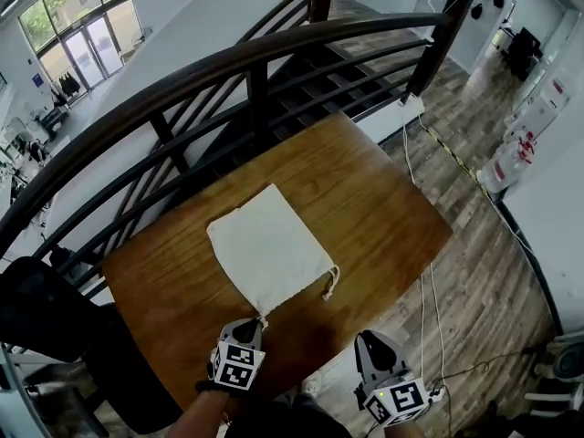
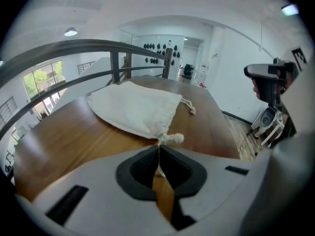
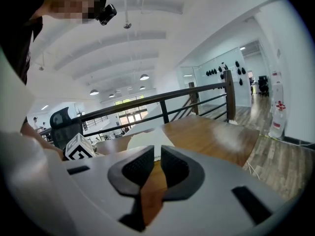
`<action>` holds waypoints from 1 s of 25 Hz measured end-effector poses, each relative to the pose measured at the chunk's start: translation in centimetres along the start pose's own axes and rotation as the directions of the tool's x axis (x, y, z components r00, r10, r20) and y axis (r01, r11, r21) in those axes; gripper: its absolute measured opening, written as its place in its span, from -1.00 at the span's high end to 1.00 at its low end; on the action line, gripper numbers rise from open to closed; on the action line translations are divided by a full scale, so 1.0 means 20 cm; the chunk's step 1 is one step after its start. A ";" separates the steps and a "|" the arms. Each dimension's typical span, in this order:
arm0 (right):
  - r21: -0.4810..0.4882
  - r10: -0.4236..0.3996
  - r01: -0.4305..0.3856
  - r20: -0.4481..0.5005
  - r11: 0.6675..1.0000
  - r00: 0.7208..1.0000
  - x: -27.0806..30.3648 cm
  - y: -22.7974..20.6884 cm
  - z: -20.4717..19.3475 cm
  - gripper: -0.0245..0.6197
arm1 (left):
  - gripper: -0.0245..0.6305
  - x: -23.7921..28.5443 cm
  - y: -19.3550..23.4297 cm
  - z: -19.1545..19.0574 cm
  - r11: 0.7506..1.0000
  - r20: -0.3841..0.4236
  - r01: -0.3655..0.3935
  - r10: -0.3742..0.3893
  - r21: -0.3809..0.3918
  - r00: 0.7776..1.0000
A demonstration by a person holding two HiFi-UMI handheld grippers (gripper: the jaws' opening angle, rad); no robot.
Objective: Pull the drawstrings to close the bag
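1. Wood grain runs across the table (image 1: pixel 383 208), which is bare apart from one white cloth bag (image 1: pixel 269 245) lying flat straight ahead of the two grippers.
2. Left gripper (image 1: pixel 254 325): its jaws are pinched together on the near drawstring (image 2: pixel 172 139), and the cord's knot bunches just beyond the tips at the bag's corner.
3. Ahead of that gripper and to its right, the bag's mouth edge is only lightly puckered, so I'd judge the closing has barely begun.
4. The second drawstring (image 1: pixel 331 286) lies loose on the wood at the mouth's far corner, ahead of the right gripper and to its left.
5. Right gripper (image 1: pixel 370 343): the jaws are almost together with a thin slit between them and nothing in it. It hangs off the table's near edge, well short of that cord.
6. To do this well, it should spread its jaws, reach in to the loose cord and grip behind the knot. Both hands should then draw apart along the mouth line, low and even, so the bag doesn't skid.
7. A black chair (image 1: pixel 36 308) sits off to the left, and a dark stair railing (image 1: pixel 246 71) curves behind the table. Plank floor (image 1: pixel 474 272) with a thin trailing cable (image 1: pixel 422 308) lies to the right.
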State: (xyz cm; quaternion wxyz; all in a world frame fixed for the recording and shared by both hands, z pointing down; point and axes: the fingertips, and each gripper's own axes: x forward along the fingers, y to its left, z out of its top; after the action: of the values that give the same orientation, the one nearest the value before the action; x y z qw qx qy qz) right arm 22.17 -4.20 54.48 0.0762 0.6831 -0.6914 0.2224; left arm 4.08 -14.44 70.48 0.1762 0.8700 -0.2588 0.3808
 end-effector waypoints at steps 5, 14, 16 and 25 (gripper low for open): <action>-0.093 0.030 -0.038 -0.086 0.995 0.996 0.19 0.08 -0.09 0.81 | 0.86 -0.15 0.16 -0.05 0.998 0.018 -0.041 0.042 -0.054 0.999; -0.226 0.026 -0.079 -0.230 0.971 0.973 0.48 0.17 -0.32 0.80 | 0.86 -0.31 0.31 -0.22 0.991 0.031 -0.086 0.090 -0.099 0.995; -0.282 0.023 -0.100 -0.263 0.954 0.965 0.52 0.19 -0.37 0.76 | 0.86 -0.33 0.32 -0.25 0.993 0.037 -0.084 0.087 -0.085 0.995; -0.393 -0.029 -0.124 -0.360 0.911 0.932 0.61 0.07 -0.50 0.38 | 0.19 -0.28 0.25 -0.31 0.998 -0.016 -0.055 0.055 -0.037 0.998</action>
State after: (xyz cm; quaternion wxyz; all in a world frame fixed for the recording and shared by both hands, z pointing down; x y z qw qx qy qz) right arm 18.04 -11.14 68.08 0.3367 0.5824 -0.7138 0.1950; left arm -5.63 -13.51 70.90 0.1838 0.8562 -0.2883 0.3874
